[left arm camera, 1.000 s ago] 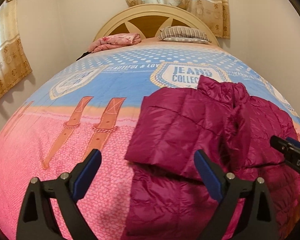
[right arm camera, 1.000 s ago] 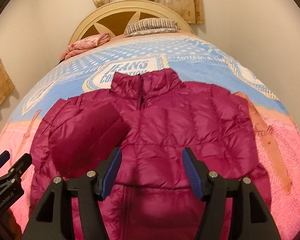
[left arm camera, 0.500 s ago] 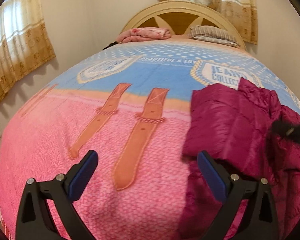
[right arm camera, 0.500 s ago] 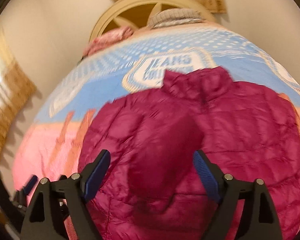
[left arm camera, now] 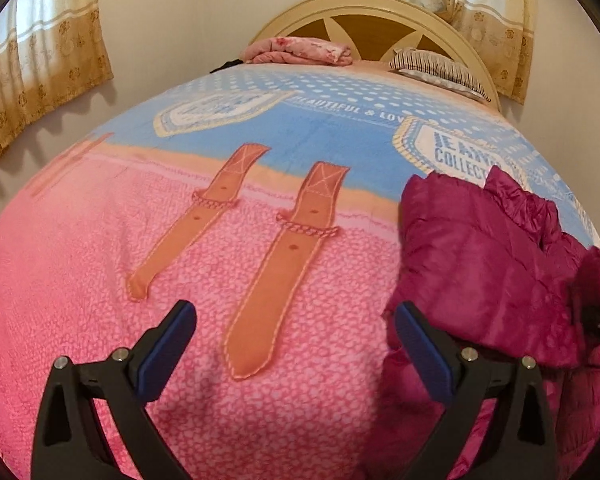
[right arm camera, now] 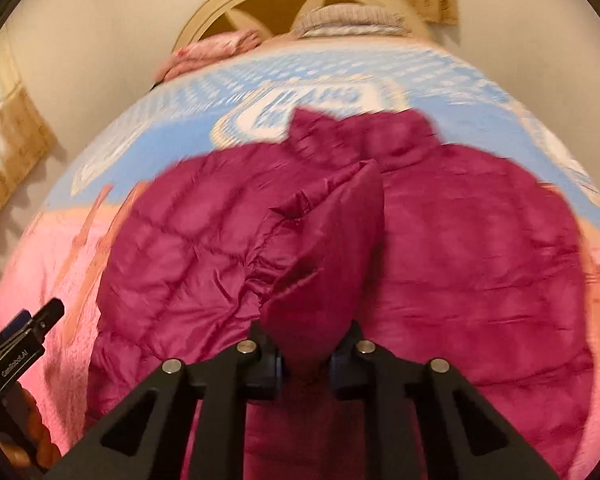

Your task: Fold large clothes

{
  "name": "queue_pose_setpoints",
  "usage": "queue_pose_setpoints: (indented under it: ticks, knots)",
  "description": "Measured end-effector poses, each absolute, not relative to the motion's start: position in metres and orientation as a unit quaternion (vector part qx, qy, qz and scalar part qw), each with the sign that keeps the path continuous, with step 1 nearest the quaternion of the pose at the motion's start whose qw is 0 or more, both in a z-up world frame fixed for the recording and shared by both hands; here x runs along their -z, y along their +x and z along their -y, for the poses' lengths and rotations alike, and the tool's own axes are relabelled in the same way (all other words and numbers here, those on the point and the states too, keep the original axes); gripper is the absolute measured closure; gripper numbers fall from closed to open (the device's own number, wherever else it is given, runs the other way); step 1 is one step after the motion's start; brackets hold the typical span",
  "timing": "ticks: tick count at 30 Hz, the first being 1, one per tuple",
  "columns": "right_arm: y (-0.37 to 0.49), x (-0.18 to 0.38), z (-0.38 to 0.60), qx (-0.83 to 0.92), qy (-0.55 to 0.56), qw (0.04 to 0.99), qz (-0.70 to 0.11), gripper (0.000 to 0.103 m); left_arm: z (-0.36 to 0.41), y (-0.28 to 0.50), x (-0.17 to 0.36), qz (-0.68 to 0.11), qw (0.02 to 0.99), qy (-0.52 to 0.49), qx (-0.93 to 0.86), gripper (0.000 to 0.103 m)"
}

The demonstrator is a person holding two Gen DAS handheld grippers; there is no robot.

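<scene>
the right claw (right arm camera: 305,354) has just closed on the folded-in sleeve (right arm camera: 324,264) of the magenta jacket (right arm camera: 480,264), lying mid-bed (left arm camera: 100,280), collar toward the headboard (left arm camera: 364,12). the left claw (left arm camera: 296,348) gapes empty over the bedspread beside the jacket's left edge.

Wide bare stretch of pink-and-blue printed bedspread (left arm camera: 220,320) left of the puffy magenta quilted jacket (left arm camera: 480,260): free passage. Far end blocked by folded pink floral blanket (left arm camera: 300,50) and striped pillow (left arm camera: 436,68) against cream arched headboard (left arm camera: 364,4).
</scene>
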State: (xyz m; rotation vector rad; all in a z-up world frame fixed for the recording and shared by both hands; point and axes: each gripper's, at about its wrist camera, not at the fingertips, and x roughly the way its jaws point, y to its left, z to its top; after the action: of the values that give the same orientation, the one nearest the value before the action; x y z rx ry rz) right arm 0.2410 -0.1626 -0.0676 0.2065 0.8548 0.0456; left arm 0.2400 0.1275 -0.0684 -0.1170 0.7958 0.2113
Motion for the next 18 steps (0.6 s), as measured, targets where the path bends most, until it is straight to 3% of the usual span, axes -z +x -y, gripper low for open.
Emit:
queue_pose_setpoints:
  ticks: [5, 11, 14, 18]
  knots:
    - [0.223, 0.068, 0.206, -0.01, 0.132, 0.903, -0.408, 0.088, -0.112, 0.246, 0.058, -0.374, 0.922, -0.041, -0.094, 0.001]
    - [0.218, 0.108, 0.24, -0.005, 0.168, 0.885, -0.434, 0.085, -0.076, 0.262, 0.057, -0.373, 0.924, 0.0, -0.084, 0.001]
    - [0.207, 0.108, 0.248, -0.012, 0.166, 0.885, -0.436, 0.075, -0.059, 0.268, 0.061, -0.377, 0.922, 0.028, -0.079, 0.001]
    - [0.172, 0.085, 0.273, 0.022, 0.172, 0.901, -0.397, 0.045, -0.055, 0.268, 0.061, -0.373, 0.923, 0.04, -0.081, 0.001]
